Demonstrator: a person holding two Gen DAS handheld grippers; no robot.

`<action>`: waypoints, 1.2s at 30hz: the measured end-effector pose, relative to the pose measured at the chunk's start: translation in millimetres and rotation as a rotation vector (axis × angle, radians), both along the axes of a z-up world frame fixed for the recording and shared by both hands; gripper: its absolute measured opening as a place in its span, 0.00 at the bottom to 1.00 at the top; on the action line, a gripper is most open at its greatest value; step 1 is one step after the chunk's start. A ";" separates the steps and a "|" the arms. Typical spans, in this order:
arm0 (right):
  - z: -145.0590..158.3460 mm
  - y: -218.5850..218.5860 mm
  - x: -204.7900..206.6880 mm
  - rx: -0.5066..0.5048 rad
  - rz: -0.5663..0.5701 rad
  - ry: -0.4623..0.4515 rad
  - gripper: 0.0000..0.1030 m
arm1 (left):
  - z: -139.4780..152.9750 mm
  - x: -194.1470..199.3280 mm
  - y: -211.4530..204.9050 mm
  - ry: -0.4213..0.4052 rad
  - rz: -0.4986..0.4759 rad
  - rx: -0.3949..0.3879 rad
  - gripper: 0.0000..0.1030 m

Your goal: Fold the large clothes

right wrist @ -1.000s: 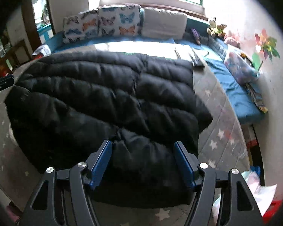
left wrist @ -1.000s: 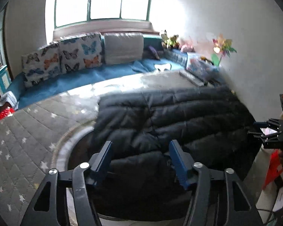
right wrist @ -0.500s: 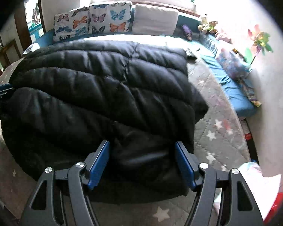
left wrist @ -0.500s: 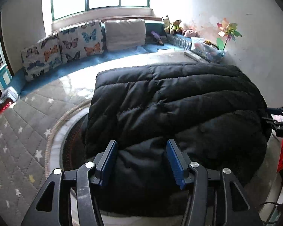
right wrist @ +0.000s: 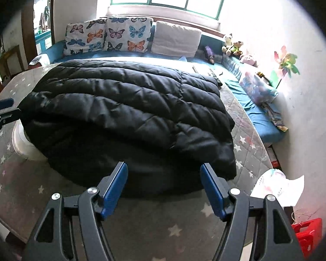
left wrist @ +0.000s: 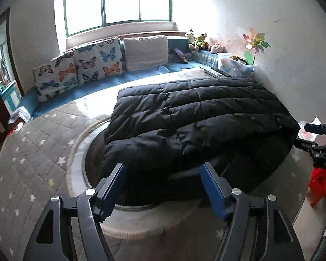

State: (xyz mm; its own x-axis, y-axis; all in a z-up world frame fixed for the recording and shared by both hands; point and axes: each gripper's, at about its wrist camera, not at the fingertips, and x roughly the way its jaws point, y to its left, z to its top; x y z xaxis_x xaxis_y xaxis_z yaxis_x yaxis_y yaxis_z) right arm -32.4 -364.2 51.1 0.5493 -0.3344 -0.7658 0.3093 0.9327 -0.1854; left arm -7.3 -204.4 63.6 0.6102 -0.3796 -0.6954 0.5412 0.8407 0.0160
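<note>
A big black quilted down coat (left wrist: 197, 121) lies folded over itself on a round table with a grey star-print cover (left wrist: 30, 156); it also shows in the right wrist view (right wrist: 128, 108). My left gripper (left wrist: 163, 182) is open and empty, just short of the coat's near edge. My right gripper (right wrist: 164, 182) is open and empty, also just short of the coat's edge. Each gripper shows at the edge of the other's view: the right one (left wrist: 315, 143), the left one (right wrist: 0, 113).
A blue bench sofa (left wrist: 93, 87) with butterfly cushions (left wrist: 97, 61) and a white cushion (left wrist: 145, 52) runs under the window. Soft toys, a plastic bag and a paper windmill (left wrist: 256, 43) sit by the right wall. A red stool (right wrist: 306, 235) and papers lie at the right.
Both grippers have let go of the coat's edge and opened wider, pulling back a little. The coat's near layer has dropped down onto the table.
</note>
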 end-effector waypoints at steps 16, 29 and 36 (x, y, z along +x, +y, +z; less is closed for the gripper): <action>2.7 76.1 -23.1 -0.049 -0.056 -0.099 0.74 | 8.0 -61.9 34.4 -0.003 0.088 -0.016 0.82; 4.9 86.8 -33.3 0.017 -0.089 -0.155 0.74 | 0.6 -78.1 25.5 -0.003 0.072 0.010 0.82; 4.8 91.0 -37.5 0.009 -0.095 -0.157 0.74 | -0.2 -82.5 20.9 -0.004 0.065 0.021 0.82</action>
State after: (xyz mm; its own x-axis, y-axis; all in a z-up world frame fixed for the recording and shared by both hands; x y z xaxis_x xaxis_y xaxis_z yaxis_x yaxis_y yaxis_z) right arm -70.0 -273.2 55.9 0.6284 -0.3835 -0.6768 0.4202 0.8995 -0.1195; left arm -89.8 -183.5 63.3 0.6361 -0.3246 -0.7001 0.4857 0.8734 0.0363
